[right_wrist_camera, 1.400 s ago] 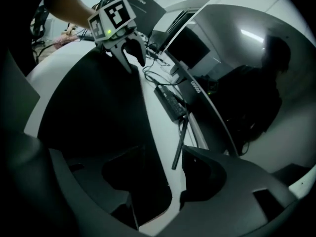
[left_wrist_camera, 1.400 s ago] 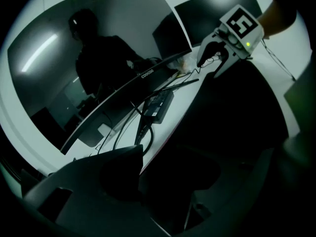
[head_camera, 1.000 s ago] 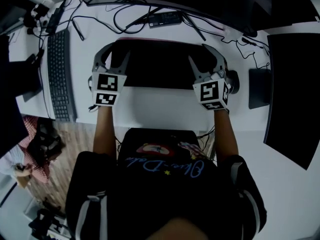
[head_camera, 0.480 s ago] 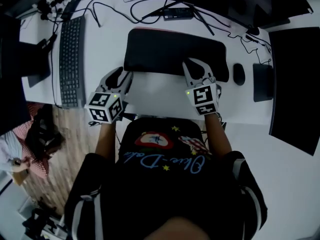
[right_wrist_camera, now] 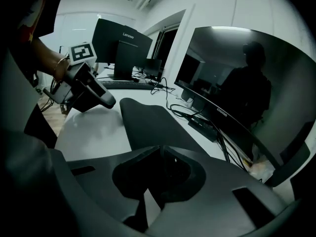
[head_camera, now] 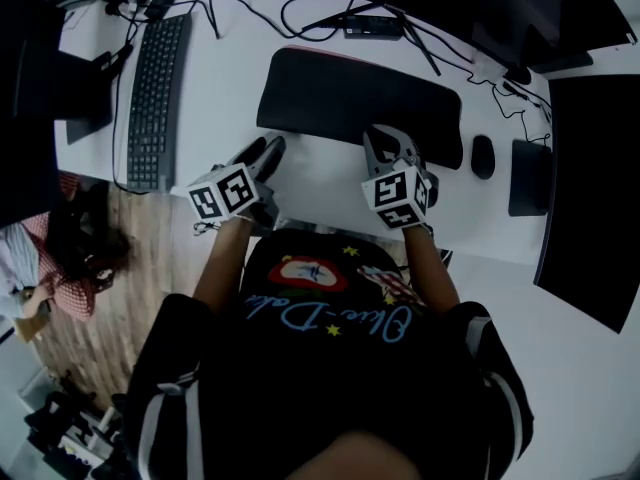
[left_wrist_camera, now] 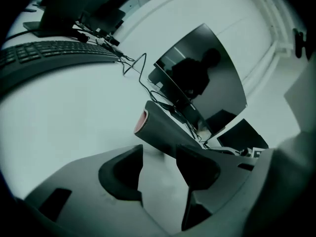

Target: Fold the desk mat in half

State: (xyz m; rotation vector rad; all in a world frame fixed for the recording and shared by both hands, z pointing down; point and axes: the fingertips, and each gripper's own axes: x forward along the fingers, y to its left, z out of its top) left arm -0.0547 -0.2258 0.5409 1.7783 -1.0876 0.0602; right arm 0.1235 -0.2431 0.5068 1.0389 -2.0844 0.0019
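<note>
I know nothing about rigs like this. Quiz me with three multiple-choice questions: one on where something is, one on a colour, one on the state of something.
1. Relative to the mat, the keyboard lies:
A on it
B to its left
C to its right

2. The mat's top is:
A white
B yellow
C black

3. The left gripper's jaws are:
A apart, empty
B shut on the mat
C holding a mouse

Key:
1 B: the head view shows it past the mat's left end.
2 C: it is dark against the pale desk.
3 A: the left gripper view shows only bare desk between the jaws, which have just been opening.
</note>
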